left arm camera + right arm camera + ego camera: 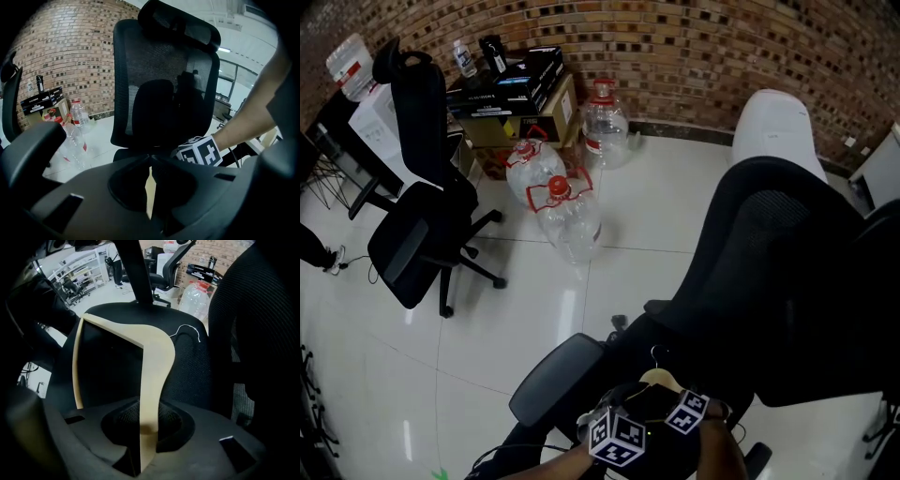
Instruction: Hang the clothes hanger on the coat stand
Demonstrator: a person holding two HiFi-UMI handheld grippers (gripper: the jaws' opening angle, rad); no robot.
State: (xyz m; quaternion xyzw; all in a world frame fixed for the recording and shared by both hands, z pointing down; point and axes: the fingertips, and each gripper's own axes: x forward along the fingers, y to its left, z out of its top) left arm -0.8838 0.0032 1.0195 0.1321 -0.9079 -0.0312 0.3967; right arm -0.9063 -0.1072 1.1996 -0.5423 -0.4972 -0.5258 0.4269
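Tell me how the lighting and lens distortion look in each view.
Head view: fisheye curves the brick wall; glare streaks the floor. Left gripper view: chair dark against a bright ceiling. Right gripper view: heavy dark corners, pale hanger clear on the black seat.

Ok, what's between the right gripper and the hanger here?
Nothing. In the right gripper view the wooden hanger stands between the right gripper's jaws, over the black chair seat; whether the pads press it is unclear.
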